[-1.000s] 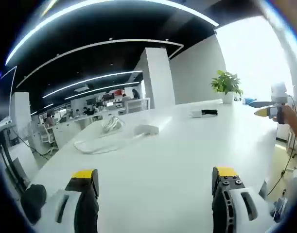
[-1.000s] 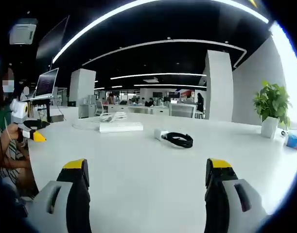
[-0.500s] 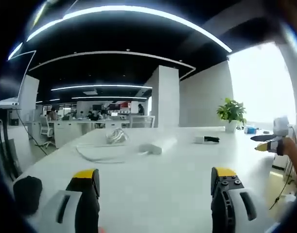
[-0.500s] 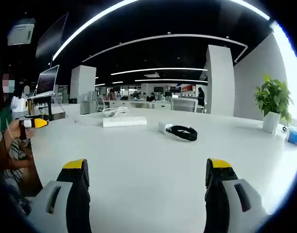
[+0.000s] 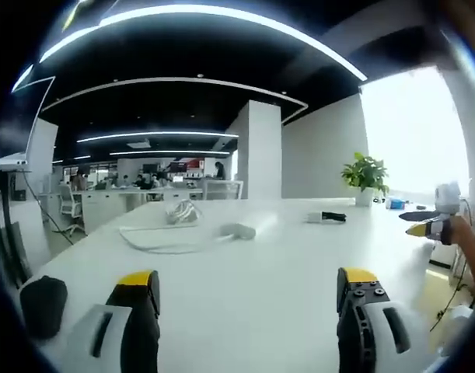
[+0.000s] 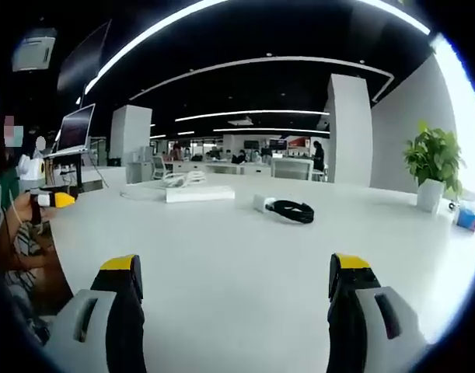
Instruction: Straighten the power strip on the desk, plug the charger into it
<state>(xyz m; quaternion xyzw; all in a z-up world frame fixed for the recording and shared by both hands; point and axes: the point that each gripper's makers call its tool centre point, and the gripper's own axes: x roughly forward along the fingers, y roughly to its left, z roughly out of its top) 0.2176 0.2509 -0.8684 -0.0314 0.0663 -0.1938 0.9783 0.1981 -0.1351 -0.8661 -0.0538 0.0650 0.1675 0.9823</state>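
- Right gripper view puts the power strip far out on the white tabletop, lying flat and at a slant to the near edge, with its white cable looped just behind it.
- The charger, a small white block, sits near the strip's right end with its black cord coiled against it; the two things are apart, nothing plugged in.
- Left gripper view shows the strip end-on and blurred, so I cannot tell for sure which way its sockets face.
- The right tool stands wide with nothing between its jaws, low over bare tabletop, well short of both things.
- The left tool is likewise wide and carries nothing.
- Straightening comes first, in my judgement: bring both tools forward, pinch the strip near each end and turn it square to the tabletop's edge, minding the cable loop so it does not drag the strip askew.
- A black mouse-like object lies near the left tool, off the path.
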